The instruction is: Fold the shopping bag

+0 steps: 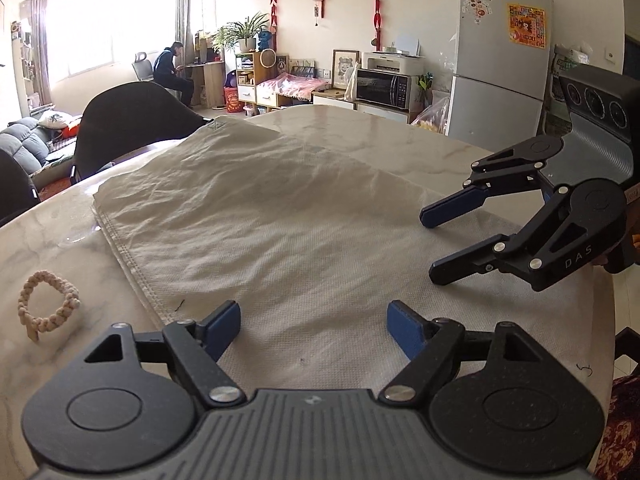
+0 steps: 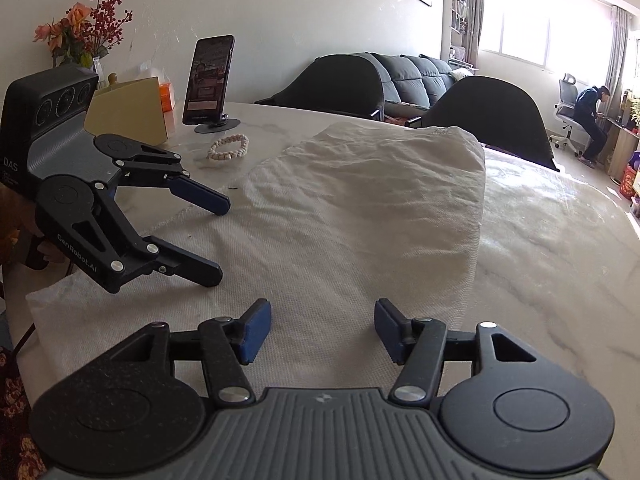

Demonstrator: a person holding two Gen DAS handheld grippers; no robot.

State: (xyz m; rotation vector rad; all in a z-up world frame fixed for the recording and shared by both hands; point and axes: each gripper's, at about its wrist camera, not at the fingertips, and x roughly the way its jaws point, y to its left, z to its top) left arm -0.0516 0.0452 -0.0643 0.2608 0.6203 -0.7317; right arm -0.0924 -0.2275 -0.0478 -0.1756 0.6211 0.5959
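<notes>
A cream non-woven shopping bag [image 1: 280, 220] [image 2: 340, 208] lies flat and wrinkled on the marble table [image 1: 44, 236] [image 2: 560, 264], its stitched edge toward the left in the left wrist view. My left gripper [image 1: 314, 320] [image 2: 216, 240] hovers open over the bag's near part, nothing between its blue pads. My right gripper [image 2: 322, 320] [image 1: 432, 245] is open too, just above the cloth beside the left one. Neither gripper pinches the fabric.
A braided cord ring [image 1: 48, 304] [image 2: 228, 147] lies on the table beside the bag. A phone on a stand [image 2: 208, 80], a tan box [image 2: 128, 112] and flowers stand behind it. Dark chairs [image 1: 132, 120] [image 2: 492, 116] line the far edge. A person [image 1: 172, 72] sits far off.
</notes>
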